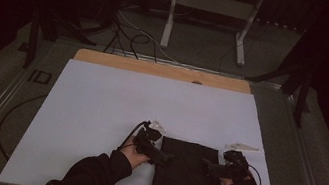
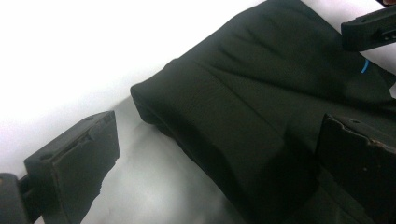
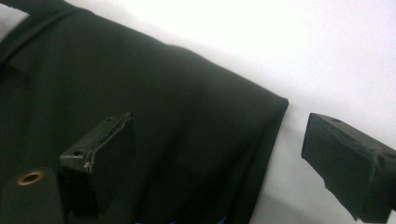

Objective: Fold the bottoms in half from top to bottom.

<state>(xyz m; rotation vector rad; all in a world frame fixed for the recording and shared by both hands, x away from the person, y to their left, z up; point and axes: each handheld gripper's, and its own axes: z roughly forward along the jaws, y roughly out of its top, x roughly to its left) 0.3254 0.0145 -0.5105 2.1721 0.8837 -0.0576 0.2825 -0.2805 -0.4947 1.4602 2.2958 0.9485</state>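
A folded black cloth (image 1: 186,168) lies on the white table sheet (image 1: 98,112) near the front edge. My left gripper (image 1: 165,157) sits at the cloth's left edge, open; its jaws straddle a corner of the cloth (image 2: 243,116) in the left gripper view, one over the sheet, one over the fabric. My right gripper (image 1: 206,167) is at the cloth's right edge, open too. One of its jaws hovers over the cloth (image 3: 163,102), the other over bare sheet. The right gripper's jaw tip shows at the top right of the left gripper view, near a small blue mark (image 2: 364,66).
The wooden table edge (image 1: 161,69) runs along the far side. Behind it stand a white metal frame (image 1: 211,14) and cables on the floor (image 1: 126,35). Dark stands flank both sides of the table.
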